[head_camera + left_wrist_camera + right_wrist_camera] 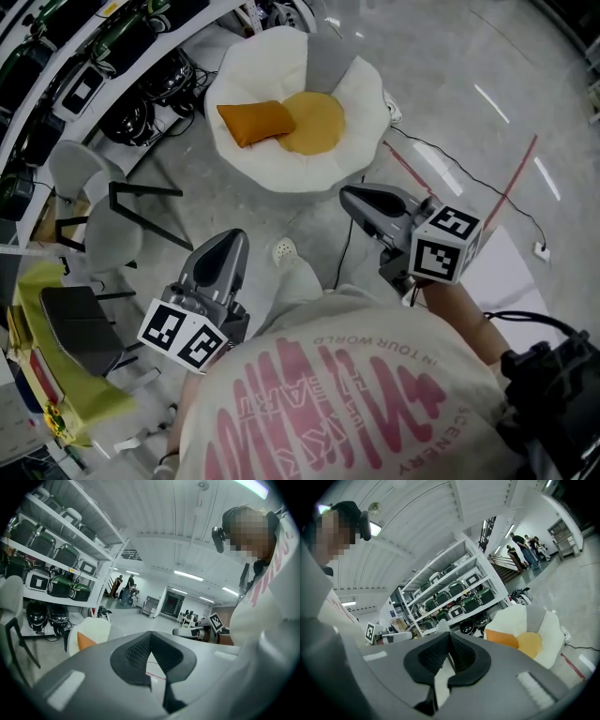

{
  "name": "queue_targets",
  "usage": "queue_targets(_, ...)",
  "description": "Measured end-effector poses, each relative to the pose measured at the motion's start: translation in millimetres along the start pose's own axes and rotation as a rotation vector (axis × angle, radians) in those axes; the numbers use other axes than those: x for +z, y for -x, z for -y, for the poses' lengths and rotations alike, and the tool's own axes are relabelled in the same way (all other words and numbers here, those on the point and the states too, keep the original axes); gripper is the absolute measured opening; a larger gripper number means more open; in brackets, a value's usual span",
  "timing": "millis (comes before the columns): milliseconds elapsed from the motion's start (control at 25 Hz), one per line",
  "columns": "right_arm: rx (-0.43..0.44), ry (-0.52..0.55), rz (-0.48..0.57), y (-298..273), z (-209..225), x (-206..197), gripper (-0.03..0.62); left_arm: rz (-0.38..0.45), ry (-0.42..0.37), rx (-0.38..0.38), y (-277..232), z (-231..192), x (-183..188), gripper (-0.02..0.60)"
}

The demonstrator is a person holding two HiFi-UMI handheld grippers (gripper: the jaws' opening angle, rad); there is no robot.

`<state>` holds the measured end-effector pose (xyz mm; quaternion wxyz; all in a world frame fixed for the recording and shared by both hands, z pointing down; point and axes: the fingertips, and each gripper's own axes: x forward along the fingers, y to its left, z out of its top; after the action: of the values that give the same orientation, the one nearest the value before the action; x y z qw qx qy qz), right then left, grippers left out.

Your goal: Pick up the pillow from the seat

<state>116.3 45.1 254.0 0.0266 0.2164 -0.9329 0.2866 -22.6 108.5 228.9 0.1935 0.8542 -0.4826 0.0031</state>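
An orange pillow (pixel 255 122) lies on the left of a white petal-shaped seat (pixel 244 70) that has a yellow round cushion (pixel 314 123) in its middle. The pillow (pixel 500 638) and seat (pixel 513 618) also show at the right of the right gripper view; in the left gripper view the pillow (pixel 84 641) peeks out at the left. My left gripper (pixel 231 241) is shut and empty, well short of the seat. My right gripper (pixel 348 196) is shut and empty too, just below the seat's near edge.
Shelving (pixel 66 56) with cases, helmets and cables runs along the left. A grey chair with black legs (pixel 112 225) stands at the left, a yellow-draped stand (pixel 56 356) below it. A cable (pixel 450 164) and red tape (pixel 514 178) cross the floor at the right.
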Motion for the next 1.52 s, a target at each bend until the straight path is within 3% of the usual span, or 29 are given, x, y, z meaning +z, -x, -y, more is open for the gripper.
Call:
queue_targets(320, -0.039, -0.02, -0.027, -36, 18, 19, 0.006, 0.012, 0.05, -0.023, -24, -50, 17, 0.011)
queue_targets(680, -0.065, -0.027, 0.015, -114, 34, 69, 0.006, 0.009, -0.018, -0.083, -53, -121, 66, 0.011)
queue_targets(1160, -0.093, 0.048, 0.052, -203, 40, 118, 0.006, 0.026, -0.064, -0.105, -67, -216, 117, 0.011)
queue_targets(1520, -0.099, 0.046, 0.029, -247, 55, 117, 0.006, 0.013, -0.026, -0.068, -81, -270, 109, 0.011)
